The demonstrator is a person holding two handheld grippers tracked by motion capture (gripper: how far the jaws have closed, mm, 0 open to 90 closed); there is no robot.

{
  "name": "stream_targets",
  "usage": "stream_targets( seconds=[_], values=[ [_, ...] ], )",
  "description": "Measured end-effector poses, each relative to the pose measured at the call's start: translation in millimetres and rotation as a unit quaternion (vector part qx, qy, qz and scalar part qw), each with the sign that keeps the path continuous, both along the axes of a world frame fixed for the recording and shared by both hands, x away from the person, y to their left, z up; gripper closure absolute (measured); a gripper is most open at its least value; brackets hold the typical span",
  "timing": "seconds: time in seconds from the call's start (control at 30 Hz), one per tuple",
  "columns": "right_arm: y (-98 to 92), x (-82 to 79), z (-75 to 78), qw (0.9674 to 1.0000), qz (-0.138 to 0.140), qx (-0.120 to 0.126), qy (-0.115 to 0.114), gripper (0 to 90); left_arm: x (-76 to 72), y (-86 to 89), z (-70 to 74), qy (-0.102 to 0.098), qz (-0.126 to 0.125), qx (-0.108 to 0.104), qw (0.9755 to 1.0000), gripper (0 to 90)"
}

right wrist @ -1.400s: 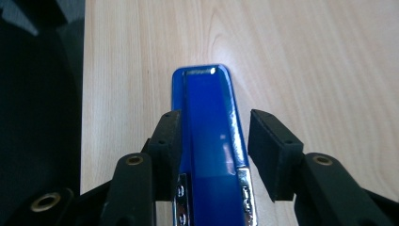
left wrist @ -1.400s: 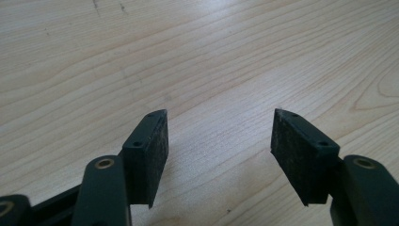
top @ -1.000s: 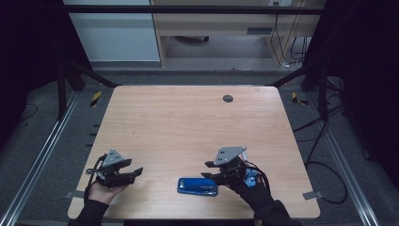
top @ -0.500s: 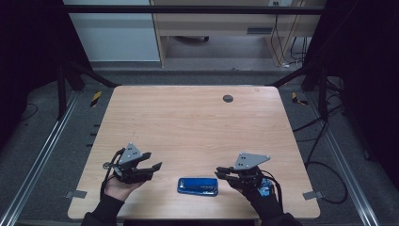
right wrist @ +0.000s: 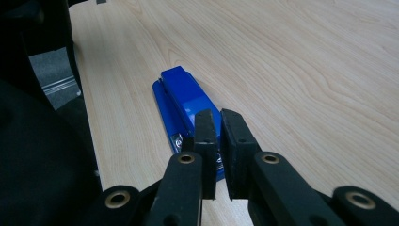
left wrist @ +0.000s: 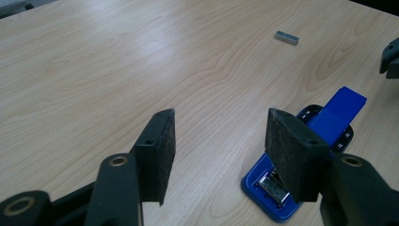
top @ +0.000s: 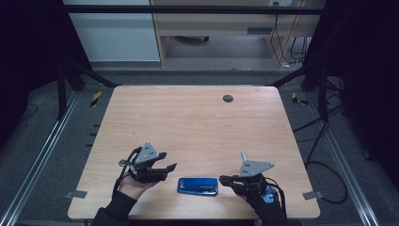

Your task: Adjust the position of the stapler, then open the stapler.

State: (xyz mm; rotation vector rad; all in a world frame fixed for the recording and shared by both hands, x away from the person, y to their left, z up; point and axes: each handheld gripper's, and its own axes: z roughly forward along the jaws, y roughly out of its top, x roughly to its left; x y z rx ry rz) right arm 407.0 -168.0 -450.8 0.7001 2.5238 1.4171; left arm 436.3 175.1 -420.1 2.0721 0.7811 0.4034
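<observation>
A blue stapler [top: 198, 186] lies flat near the front edge of the worktop [top: 197, 127], between the two hands. The left gripper [top: 160, 170] hangs just beside its left end with the fingers [left wrist: 157, 153] wide and nothing between them. The right gripper [top: 225, 179] sits at the other end; its fingers [right wrist: 207, 136] have just been closing and now stand almost together with only a thin gap and nothing caught in it, their tips right at the stapler's nose.

I'd judge the stapler stiff and fairly weighty for its size, with a smooth plastic shell that could slip under the pads. It is also hinged, so a pinch from top to bottom might press the arm down or fire a staple. Taking it across the two long sides, around the middle, looks the safer hold.

From the left gripper view the stapler's near end is partly covered by a finger, and the metal part there is hard to read. A small grey bar [left wrist: 286, 37] lies well apart on the wood; I can't tell what it is. Whether the right fingertips touch the stapler is unclear.
</observation>
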Motion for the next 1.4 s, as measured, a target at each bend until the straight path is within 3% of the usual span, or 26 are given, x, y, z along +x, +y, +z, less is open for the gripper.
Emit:
stream_targets(
  seconds=[0.5, 0.87, 1.17, 1.4],
  values=[
    [-2.2, -8.6, -6.9, 0.9999, 0.007, 0.007, 0.014, 88.0, 1.7, -32.1, 6.5, -0.003, -0.045, 0.008, 0.9989, 44.8],
    [2.7, -13.6, -12.4, 0.9992, 0.029, 0.008, 0.026, 90.0, -4.6, -46.4, -2.7, 0.011, -0.064, 0.025, 0.9976, 46.0],
    [12.9, -13.0, -19.1, 0.9981, 0.046, -0.007, 0.04, 90.0, -5.6, -56.9, -7.1, 0.03, -0.096, 0.036, 0.9943, 48.4],
    [21.5, -12.1, -24.6, 0.9972, 0.053, -0.029, 0.045, 90.0, -4.7, -66.5, -5.6, 0.036, -0.126, 0.061, 0.9895, 49.5]
  ],
)
